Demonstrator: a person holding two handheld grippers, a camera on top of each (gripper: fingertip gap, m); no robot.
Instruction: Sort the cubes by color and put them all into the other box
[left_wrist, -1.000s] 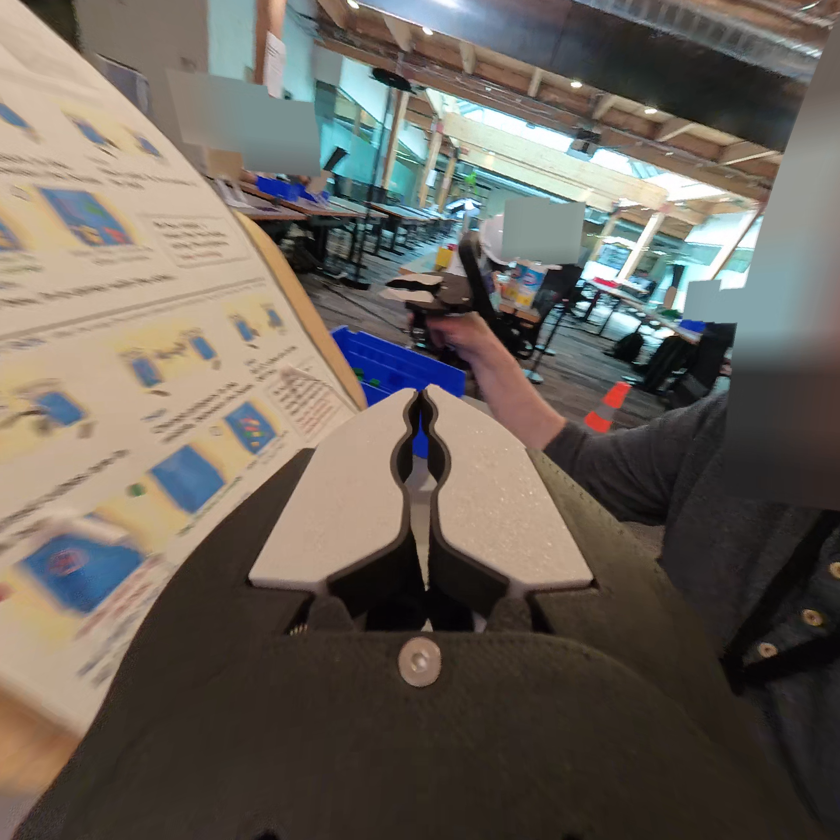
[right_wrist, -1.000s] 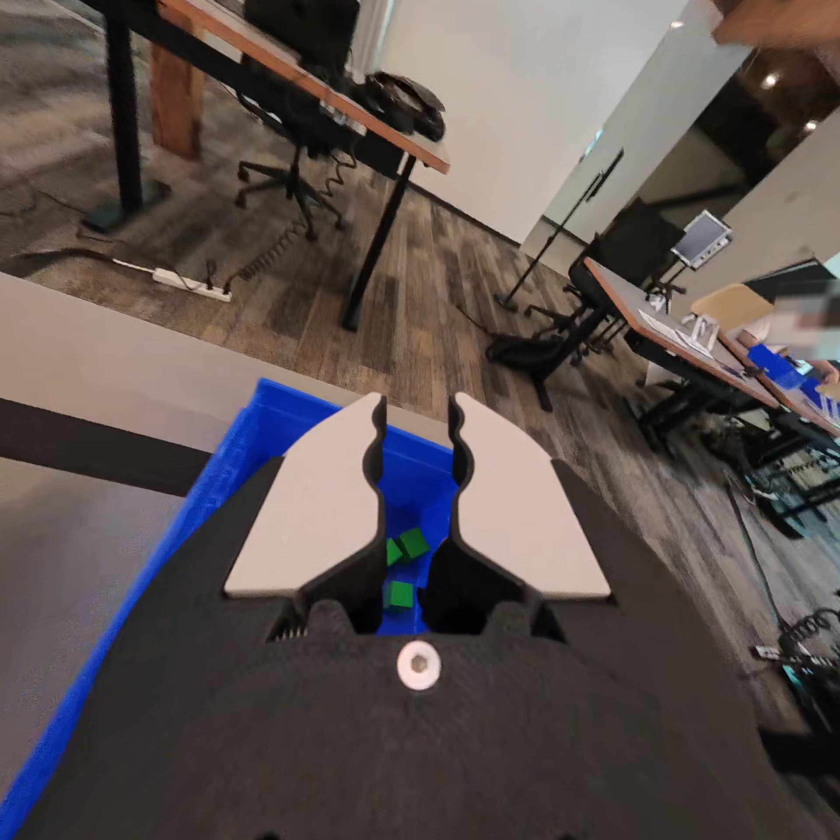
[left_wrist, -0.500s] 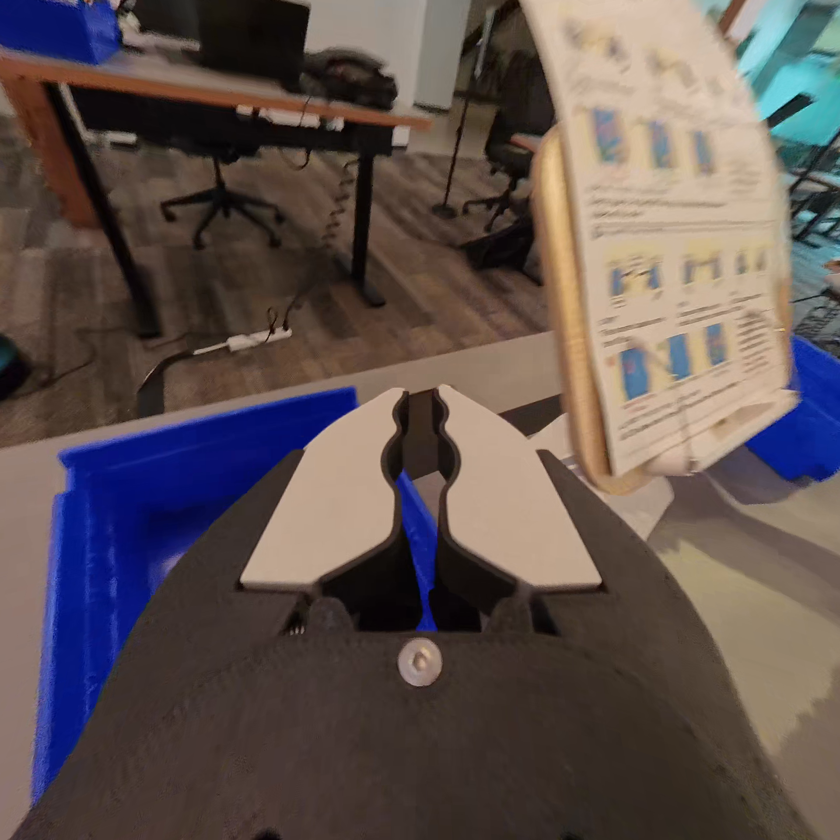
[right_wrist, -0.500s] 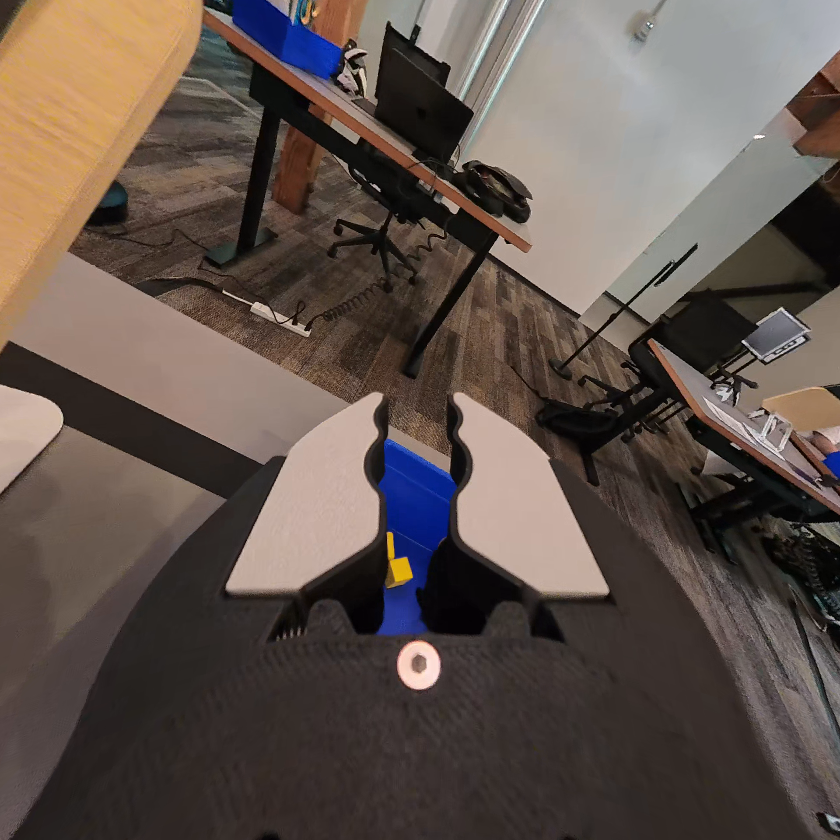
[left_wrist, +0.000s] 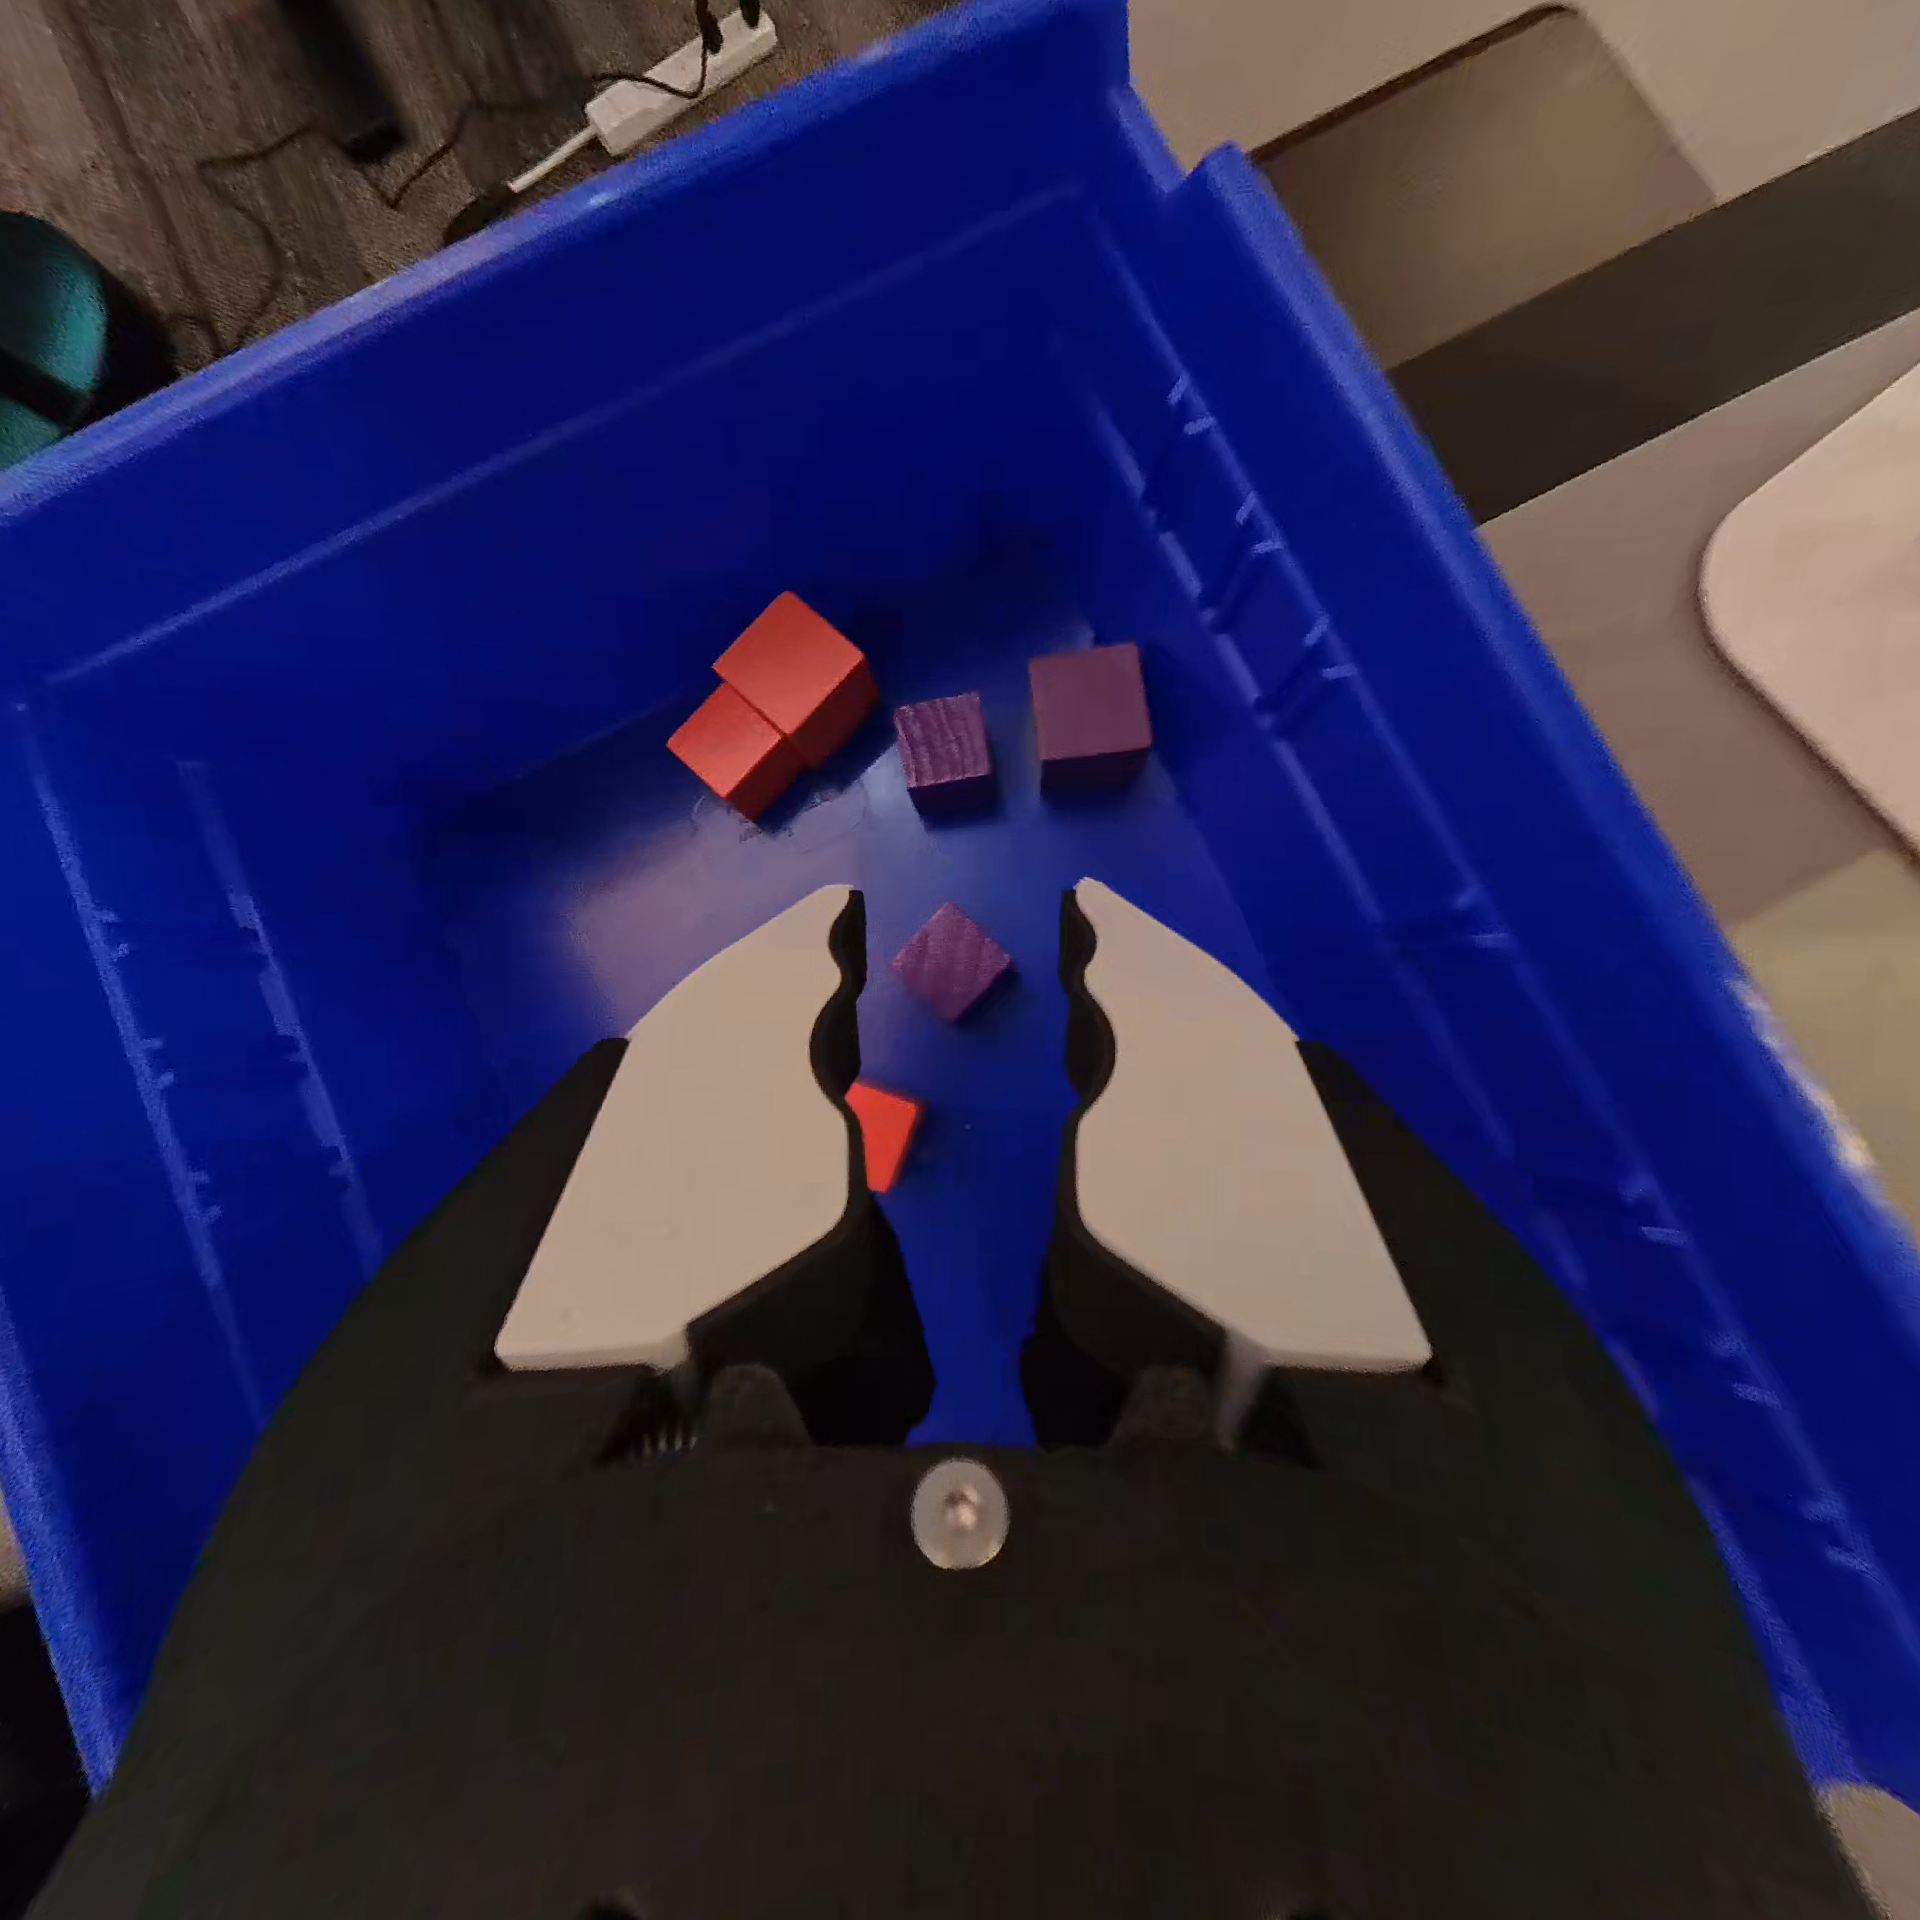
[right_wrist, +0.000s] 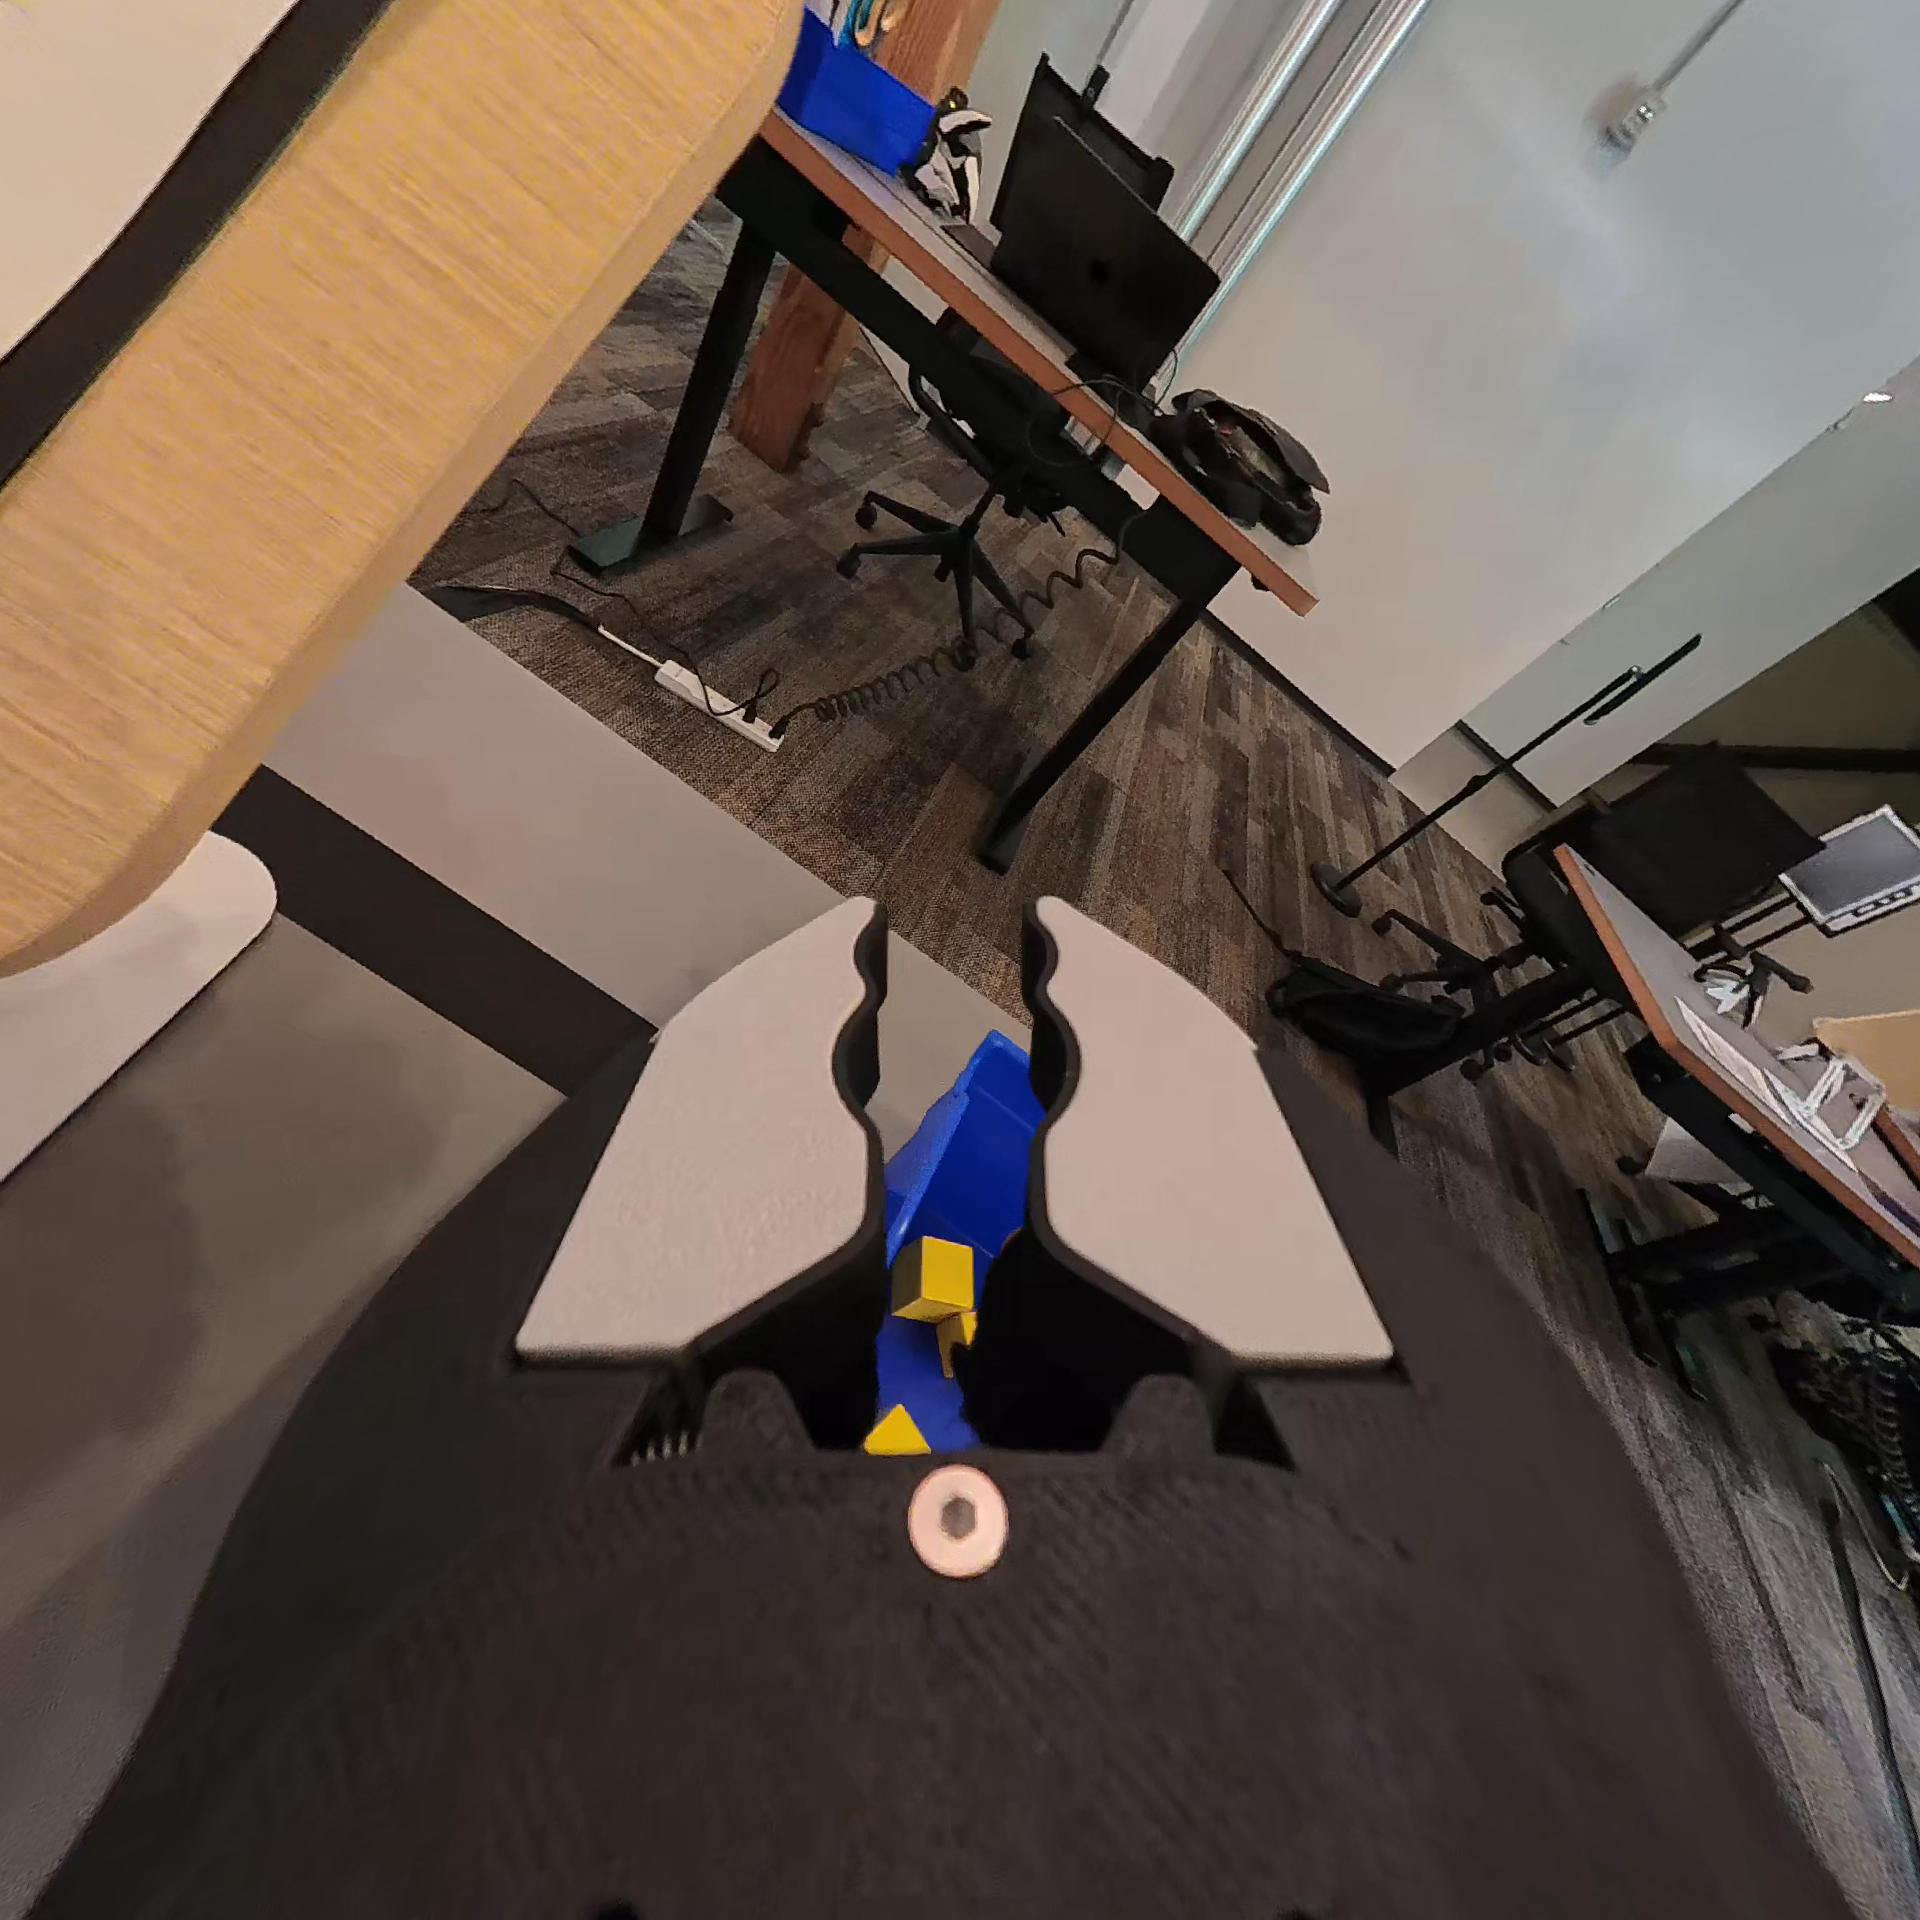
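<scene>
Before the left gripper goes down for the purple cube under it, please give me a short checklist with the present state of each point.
1. Left gripper fingers apart: ok.
2. Nothing held between them: ok.
3. Purple cube lies between the fingers: ok, though turned corner-on.
4. Room around that cube: ok; the other purple cubes and red cubes lie farther off.
5. Red cube close by the left finger: cannot tell if it will be bumped.
6. Right gripper out of the way, above the other blue box with yellow cubes: ok.
</scene>
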